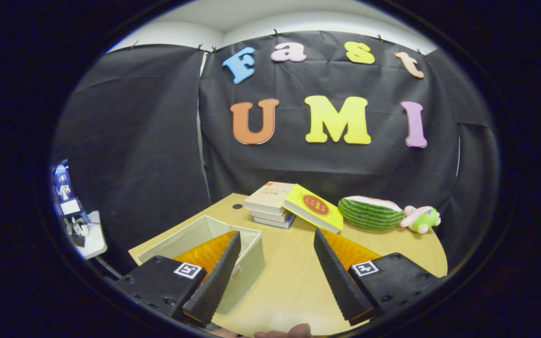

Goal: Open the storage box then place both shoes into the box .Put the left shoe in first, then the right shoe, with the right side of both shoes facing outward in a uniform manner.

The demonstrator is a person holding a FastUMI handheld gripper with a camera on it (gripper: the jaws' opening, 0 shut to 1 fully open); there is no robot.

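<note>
The gripper [277, 263] hangs over the wooden desk [289, 281] with its fingers spread wide and holding nothing, bare desktop between them. A fingertip of the person's hand [282, 332] peeks in just below. The grey fabric storage box [247, 263] sits under and just beyond the left finger, open-topped, its near end covered by that finger. Farther back lie a stack of books [270, 203] with a yellow book [313, 207] leaning on it, then a watermelon toy [370, 212] and a small plush toy [421, 218] near the booth's wall. The likely risk: the soft box wall could buckle or slide if the left finger drops onto its rim. The shoes cannot be made out, and much of the box's inside is hidden.
</note>
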